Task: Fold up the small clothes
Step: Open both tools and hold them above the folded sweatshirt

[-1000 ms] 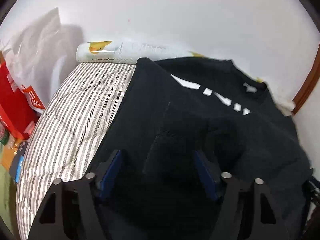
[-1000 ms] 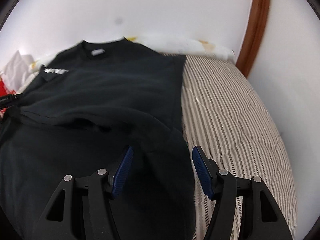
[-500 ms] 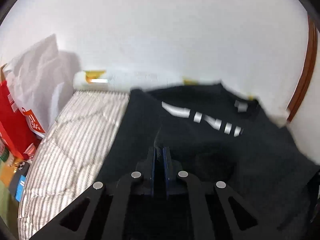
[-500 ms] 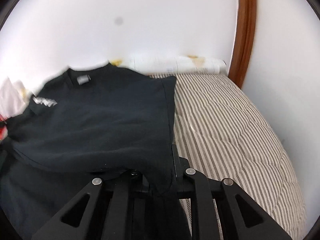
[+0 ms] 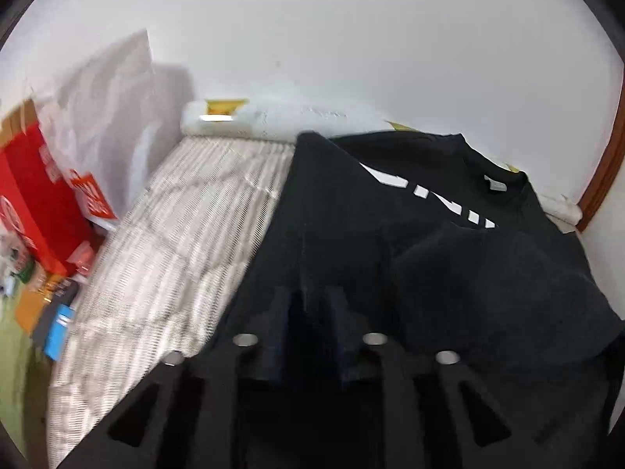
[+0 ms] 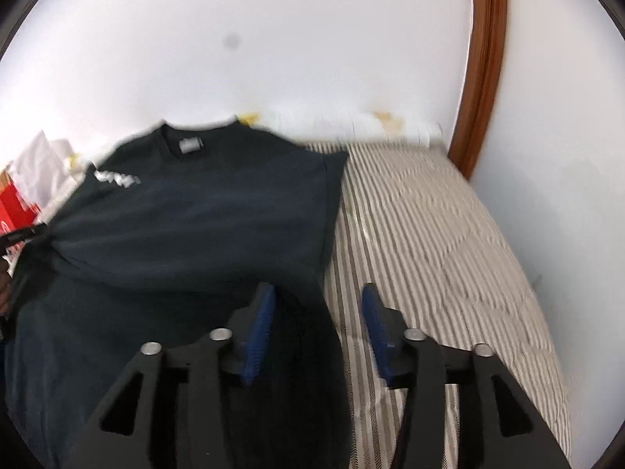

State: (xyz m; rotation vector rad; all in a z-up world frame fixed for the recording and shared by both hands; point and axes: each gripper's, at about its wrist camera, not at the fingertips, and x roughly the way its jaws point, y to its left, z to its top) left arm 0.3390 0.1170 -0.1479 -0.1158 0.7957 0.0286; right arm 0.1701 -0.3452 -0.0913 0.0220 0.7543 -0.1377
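Striped bed [image 6: 449, 242] against a white wall, black tee [image 6: 195, 215] spread on it. Both tongs [image 5: 308, 312] [image 6: 318, 326] have just been opening, so the folded hem can be dropped crooked.

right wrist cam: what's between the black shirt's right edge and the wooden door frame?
Only bare striped mattress cover lies between the black T-shirt and the wooden frame, seen in the right wrist view. A white roll sits behind at the wall.

black shirt [image 5: 390, 215], striped quilt [image 6: 429, 226], red box [image 5: 35, 195]
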